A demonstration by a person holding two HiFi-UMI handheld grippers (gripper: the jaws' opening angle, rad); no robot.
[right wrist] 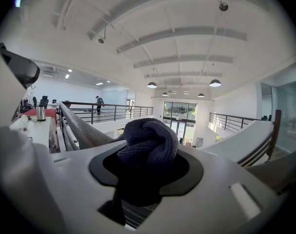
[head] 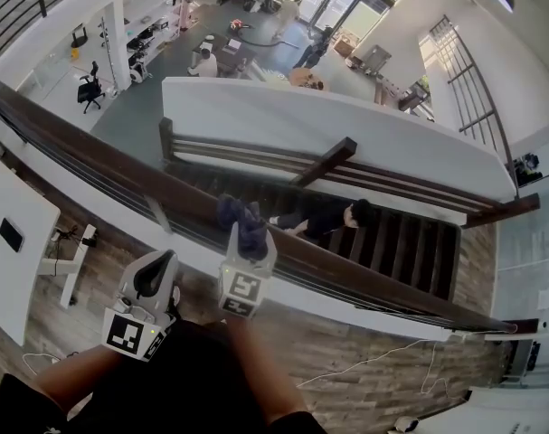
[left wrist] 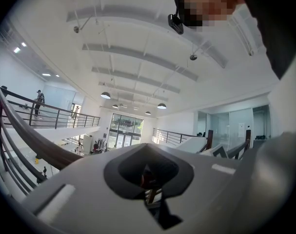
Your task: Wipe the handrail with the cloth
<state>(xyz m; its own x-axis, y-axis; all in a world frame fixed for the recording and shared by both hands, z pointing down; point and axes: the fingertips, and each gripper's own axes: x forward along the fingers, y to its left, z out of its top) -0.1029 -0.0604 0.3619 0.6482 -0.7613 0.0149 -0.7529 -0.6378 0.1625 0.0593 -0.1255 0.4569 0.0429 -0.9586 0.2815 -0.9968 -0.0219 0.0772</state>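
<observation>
A dark wooden handrail (head: 120,165) runs diagonally from upper left to lower right. A dark blue cloth (head: 241,220) rests bunched on top of it, and my right gripper (head: 247,242) is shut on that cloth. In the right gripper view the cloth (right wrist: 148,140) bulges out between the jaws of the right gripper (right wrist: 147,165), with the handrail (right wrist: 79,128) stretching away to the left. My left gripper (head: 152,278) is held back from the rail near my body. It is tilted up toward the ceiling, and the left gripper (left wrist: 148,174) is shut with nothing in it.
Beyond the rail a staircase drops to a lower floor, with a person (head: 328,217) on the steps and a second stair rail (head: 328,163). A white desk (head: 12,242) stands at left. A thin cable (head: 364,364) lies on the wooden floor.
</observation>
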